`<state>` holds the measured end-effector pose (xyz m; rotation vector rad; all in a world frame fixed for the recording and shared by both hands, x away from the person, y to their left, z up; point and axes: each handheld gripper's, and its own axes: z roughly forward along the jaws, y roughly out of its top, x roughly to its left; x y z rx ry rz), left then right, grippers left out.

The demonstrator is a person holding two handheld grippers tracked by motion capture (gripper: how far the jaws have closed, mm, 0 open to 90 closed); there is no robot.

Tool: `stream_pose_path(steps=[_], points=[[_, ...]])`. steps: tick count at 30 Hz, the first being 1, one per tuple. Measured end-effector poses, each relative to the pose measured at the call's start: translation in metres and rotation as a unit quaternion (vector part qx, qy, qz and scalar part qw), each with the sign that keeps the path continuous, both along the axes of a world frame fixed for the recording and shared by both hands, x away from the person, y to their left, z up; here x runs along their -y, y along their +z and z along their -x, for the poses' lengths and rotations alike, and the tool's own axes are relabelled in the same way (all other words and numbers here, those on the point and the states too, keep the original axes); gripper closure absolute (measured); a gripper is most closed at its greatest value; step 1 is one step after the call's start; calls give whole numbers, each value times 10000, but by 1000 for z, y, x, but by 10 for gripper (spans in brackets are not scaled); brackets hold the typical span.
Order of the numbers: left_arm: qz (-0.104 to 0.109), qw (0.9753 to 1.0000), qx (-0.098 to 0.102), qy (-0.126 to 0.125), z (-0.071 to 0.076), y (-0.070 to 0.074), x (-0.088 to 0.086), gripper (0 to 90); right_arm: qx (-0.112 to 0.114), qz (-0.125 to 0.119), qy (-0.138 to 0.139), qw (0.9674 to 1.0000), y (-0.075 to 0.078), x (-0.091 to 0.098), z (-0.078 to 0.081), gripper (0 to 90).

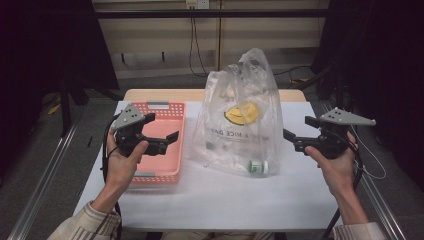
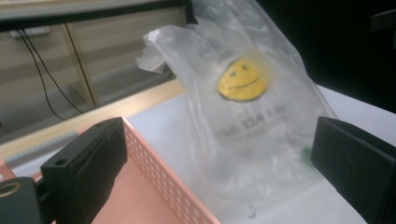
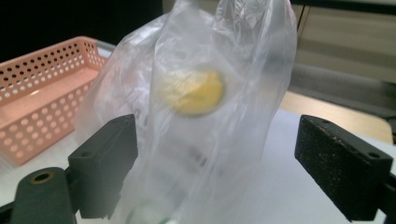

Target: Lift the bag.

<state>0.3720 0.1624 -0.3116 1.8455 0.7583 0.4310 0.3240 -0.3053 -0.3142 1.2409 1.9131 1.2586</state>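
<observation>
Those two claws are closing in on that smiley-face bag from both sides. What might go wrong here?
1. The clear plastic bag stands loosely upright and looks thin; a pinch from the left claw or right claw, both open, might slip off it or tear it.
2. A small green-and-white item lies low inside; tipping the bag could roll it out.
3. The pink basket sits close beside the bag, so the left claw might bump it.

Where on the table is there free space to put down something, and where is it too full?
The widest bare patch is the near strip of the table, in front of the basket and the bag. A second patch lies right of the bag. The pink basket is empty inside. The gap between basket and bag is tight.
</observation>
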Motion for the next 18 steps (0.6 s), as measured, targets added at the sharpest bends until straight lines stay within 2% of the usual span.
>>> stream_pose_path(steps=[5, 10, 13, 18], points=[[-117, 9999, -96, -26, 12, -15, -2, 44, -201, 47, 2, 9998, -20, -2, 10, 131], [-156, 9997, -176, 61, 22, -27, -6, 54, -235, 54, -140, 9996, -33, -2, 22, 125], [-163, 9997, -183, 55, 29, -35, -7, 58, -293, 40, -121, 9995, -42, -3, 28, 124], [-291, 9993, -209, 71, 41, -47, -10, 60, -380, 85, -95, 9992, -55, -9, 38, 123]])
